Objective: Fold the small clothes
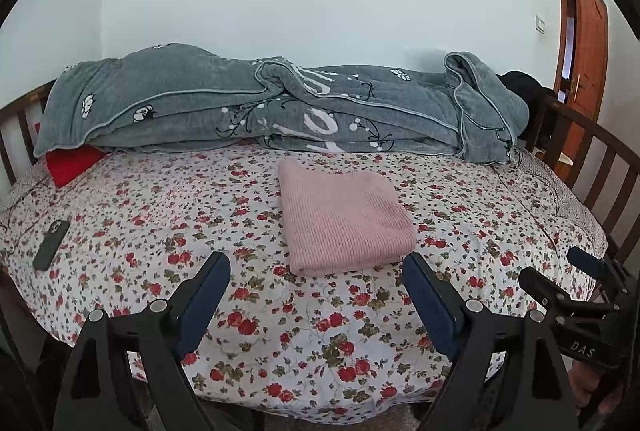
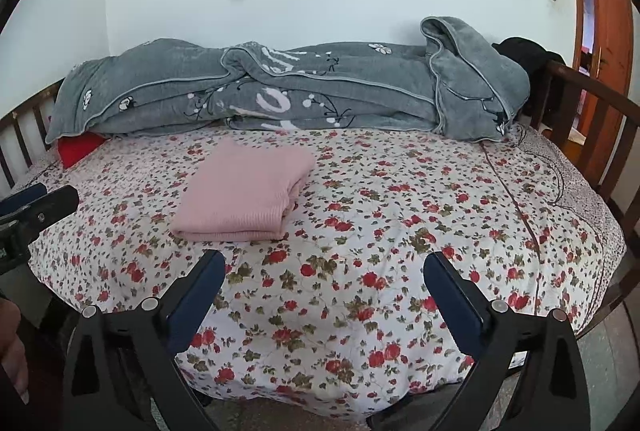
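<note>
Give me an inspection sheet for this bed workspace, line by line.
Surface: floral bedsheet, lightly wrinkled.
Job's things: pink garment, folded into a rectangle, flat mid-bed, touched by neither gripper.
Clutter: grey blanket bunched along the wall; red cloth peeking from under it; phone on the sheet.
Grippers: left gripper open, empty; right gripper open, empty.
Cables: nothing seen.
Surroundings: wooden bed rail, wooden door, wall switch, dark item beyond the blanket.

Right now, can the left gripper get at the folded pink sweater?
Probably yes. The left gripper is open, with the folded pink sweater straight ahead on the floral bedsheet. Nothing lies between them; the phone is off to the left.
</note>
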Tool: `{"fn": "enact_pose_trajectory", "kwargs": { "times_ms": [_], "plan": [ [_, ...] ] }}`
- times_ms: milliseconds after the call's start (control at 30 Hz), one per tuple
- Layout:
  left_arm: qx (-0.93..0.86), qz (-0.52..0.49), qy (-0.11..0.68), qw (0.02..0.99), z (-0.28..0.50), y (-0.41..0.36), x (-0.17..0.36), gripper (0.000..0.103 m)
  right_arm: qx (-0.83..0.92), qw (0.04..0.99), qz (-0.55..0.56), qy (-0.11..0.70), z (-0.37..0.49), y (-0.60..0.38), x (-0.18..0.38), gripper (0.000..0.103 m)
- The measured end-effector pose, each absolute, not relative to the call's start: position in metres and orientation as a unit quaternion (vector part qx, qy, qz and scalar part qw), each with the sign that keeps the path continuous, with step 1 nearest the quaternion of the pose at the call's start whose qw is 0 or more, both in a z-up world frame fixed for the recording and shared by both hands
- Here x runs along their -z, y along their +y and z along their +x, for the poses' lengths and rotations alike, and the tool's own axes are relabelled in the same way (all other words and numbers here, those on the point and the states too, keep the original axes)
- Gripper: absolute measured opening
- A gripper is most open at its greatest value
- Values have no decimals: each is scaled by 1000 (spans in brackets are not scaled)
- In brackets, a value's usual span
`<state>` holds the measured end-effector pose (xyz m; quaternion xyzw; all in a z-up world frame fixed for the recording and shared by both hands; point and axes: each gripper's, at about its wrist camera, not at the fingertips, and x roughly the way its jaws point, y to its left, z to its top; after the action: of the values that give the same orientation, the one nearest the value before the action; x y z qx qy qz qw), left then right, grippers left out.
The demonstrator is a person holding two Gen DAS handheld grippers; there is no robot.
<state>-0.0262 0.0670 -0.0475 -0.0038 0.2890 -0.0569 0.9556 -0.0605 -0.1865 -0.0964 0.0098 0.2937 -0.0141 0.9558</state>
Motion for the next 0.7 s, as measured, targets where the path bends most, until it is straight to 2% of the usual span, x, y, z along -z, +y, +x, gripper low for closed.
{"fn": "enact_pose_trajectory", "kwargs": {
  "times_ms": [700],
  "plan": [
    [52,-8,283,958,-31,68,44,88,21,961,11,274,-72,-186,79,98]
  ]
}}
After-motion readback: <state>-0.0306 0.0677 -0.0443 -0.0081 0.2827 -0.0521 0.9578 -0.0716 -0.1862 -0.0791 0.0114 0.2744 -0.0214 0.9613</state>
